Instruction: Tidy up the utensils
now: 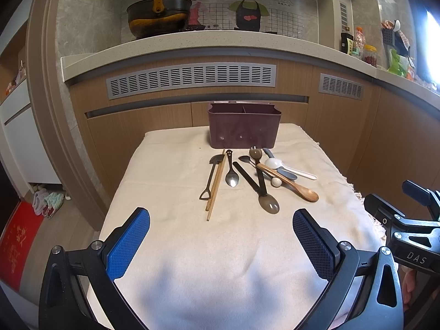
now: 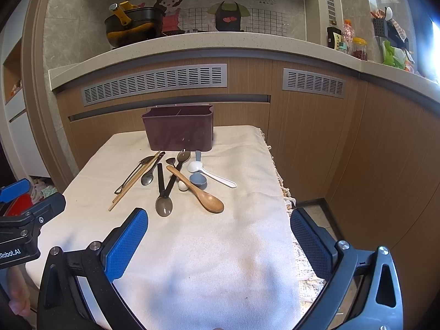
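A dark maroon divided utensil holder [image 1: 244,129] [image 2: 178,130] stands at the far end of a cloth-covered table. In front of it lie several utensils: wooden chopsticks [image 1: 216,185] [image 2: 134,183], a small shovel-shaped spoon [image 1: 209,176], a metal spoon [image 1: 231,177] [image 2: 148,177], two translucent grey spoons with black handles [image 1: 268,205] [image 2: 164,206], a wooden spoon [image 1: 291,184] [image 2: 200,194], a white spoon [image 1: 288,167] [image 2: 209,173] and a blue-grey spoon [image 2: 198,179]. My left gripper [image 1: 221,236] is open and empty, short of the utensils. My right gripper [image 2: 219,235] is open and empty over the table's right edge.
The cream cloth [image 1: 220,261] covers the small table, fringe hanging on the right [image 2: 286,192]. Wooden cabinets with vents [image 1: 192,79] and a counter with a black pot [image 1: 158,13] stand behind. The right gripper body shows at the left wrist view's right edge [image 1: 407,228].
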Motion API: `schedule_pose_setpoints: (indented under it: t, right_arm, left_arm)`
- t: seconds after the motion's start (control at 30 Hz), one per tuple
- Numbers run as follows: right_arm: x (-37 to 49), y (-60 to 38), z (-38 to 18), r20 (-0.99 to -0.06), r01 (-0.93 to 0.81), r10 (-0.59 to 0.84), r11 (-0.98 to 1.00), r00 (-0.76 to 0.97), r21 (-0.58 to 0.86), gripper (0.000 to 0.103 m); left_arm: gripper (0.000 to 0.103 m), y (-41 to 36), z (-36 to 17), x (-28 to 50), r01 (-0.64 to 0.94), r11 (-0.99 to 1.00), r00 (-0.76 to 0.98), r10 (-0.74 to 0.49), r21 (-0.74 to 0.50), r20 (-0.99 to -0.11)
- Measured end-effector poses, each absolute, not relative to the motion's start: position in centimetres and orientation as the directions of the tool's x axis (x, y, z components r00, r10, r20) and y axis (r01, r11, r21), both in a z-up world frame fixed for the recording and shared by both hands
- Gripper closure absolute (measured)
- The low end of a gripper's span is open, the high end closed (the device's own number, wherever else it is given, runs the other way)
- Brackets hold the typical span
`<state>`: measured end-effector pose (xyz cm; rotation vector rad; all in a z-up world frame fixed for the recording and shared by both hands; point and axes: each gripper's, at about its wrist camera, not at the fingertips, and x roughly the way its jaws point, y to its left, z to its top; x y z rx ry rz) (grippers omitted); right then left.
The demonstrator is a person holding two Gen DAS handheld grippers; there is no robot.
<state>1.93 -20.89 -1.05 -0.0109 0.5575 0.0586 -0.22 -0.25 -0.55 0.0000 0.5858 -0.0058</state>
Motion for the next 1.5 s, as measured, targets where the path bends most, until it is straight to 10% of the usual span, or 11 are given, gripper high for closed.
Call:
schedule_pose_setpoints:
  t: [1.5]
  right_arm:
    - [5.6,-20.3,-1.6,-0.512,-0.069,-0.005,0.990,0.859,-0.125,0.000]
  left_arm:
    - [0.000,0.3,-1.8,4.4,0.014,0.999,0.817,0.018,0.051,-0.577]
